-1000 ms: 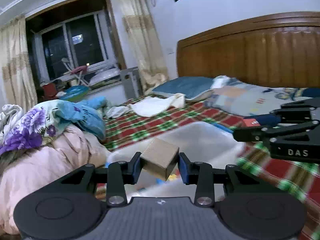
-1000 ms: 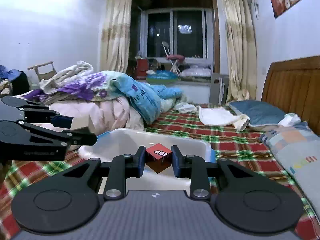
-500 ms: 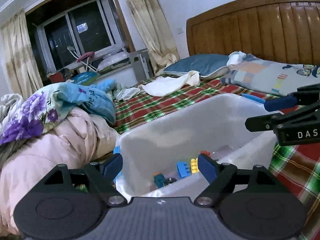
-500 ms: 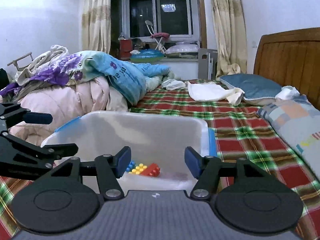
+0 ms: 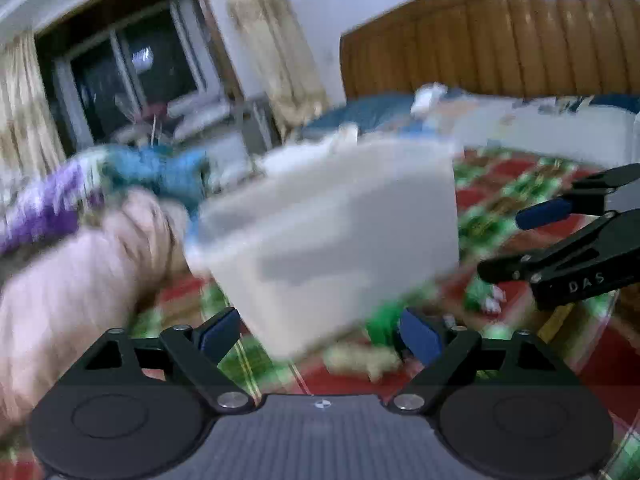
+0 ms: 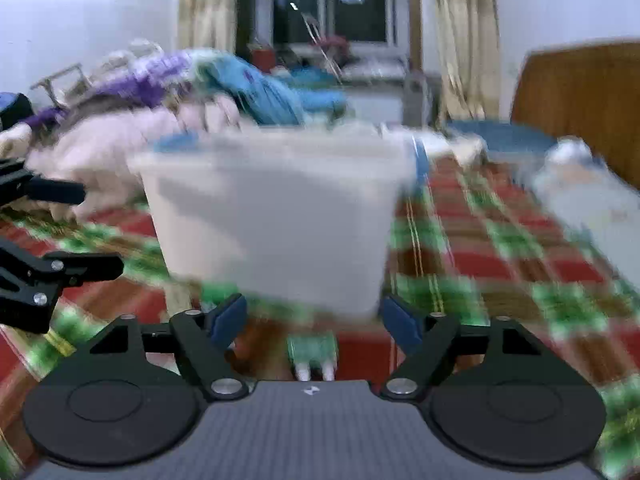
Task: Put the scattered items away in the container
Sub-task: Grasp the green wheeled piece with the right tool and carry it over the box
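Observation:
Both views are motion-blurred. The white plastic bin (image 5: 328, 236) stands on the plaid bedspread ahead of both grippers; it also shows in the right wrist view (image 6: 272, 216). Its inside is hidden from this low angle. My left gripper (image 5: 320, 334) is open and empty, low in front of the bin's near wall. My right gripper (image 6: 314, 320) is open and empty. A small green toy piece (image 6: 312, 350) lies on the bedspread between its fingers. A blurred tan item (image 5: 360, 358) lies by the left gripper's right finger. The right gripper shows in the left view (image 5: 560, 240).
A heap of pink, purple and blue quilts (image 6: 160, 104) lies left of the bin. Pillows (image 6: 584, 196) and a wooden headboard (image 5: 500, 40) are to the right. The plaid bedspread (image 6: 500, 264) stretches right of the bin. A window (image 6: 328, 4) is at the back.
A second ago the left gripper held a wooden cube and the right a red cube above the bin. Both opened and let go. Both have now dropped low in front of the bin.

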### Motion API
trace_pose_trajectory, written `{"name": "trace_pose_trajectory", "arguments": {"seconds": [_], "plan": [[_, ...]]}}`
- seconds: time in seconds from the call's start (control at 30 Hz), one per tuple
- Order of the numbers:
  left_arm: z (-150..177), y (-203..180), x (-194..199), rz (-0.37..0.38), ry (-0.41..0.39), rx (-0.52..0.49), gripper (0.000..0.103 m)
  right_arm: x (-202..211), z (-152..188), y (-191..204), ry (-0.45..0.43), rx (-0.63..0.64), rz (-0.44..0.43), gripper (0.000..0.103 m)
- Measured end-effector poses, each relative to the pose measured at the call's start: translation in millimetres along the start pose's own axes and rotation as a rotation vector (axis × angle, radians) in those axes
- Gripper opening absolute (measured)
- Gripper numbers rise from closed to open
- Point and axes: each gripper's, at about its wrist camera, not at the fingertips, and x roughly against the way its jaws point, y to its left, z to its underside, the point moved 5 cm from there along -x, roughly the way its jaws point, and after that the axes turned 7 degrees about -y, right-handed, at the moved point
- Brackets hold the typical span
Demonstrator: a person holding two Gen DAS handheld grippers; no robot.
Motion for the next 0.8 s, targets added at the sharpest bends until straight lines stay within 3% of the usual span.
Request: {"name": "trace_pose_trajectory", "arguments": {"seconds": [0.07,0.17,0.27,0.37,0.43,0.67,0.8], "plan": [[16,-7,-8,0.012,0.053,0.044,0.09,-2,14,-1,0.035,-0.002,0.009,0.068],[33,-10,-22,-0.007,0.11,0.098,0.089,-8,26,0,0.056,0.007,0.016,0.065],[40,-12,-32,-0.005,0.125,0.162,0.089,-15,32,0,0.059,0.006,0.014,0.055],[41,-18,-43,0.027,0.128,0.21,0.089,-21,39,-4,0.052,-0.028,0.008,0.055],[41,-21,-52,0.009,0.135,0.208,0.089,-24,40,-5,0.049,-0.041,0.014,0.055],[53,12,-62,-0.148,0.153,0.235,0.086,-24,41,-12,0.024,-0.076,0.015,0.055],[59,26,-50,-0.098,0.124,0.257,0.086,-30,39,-8,0.025,-0.071,0.012,0.055]]}}
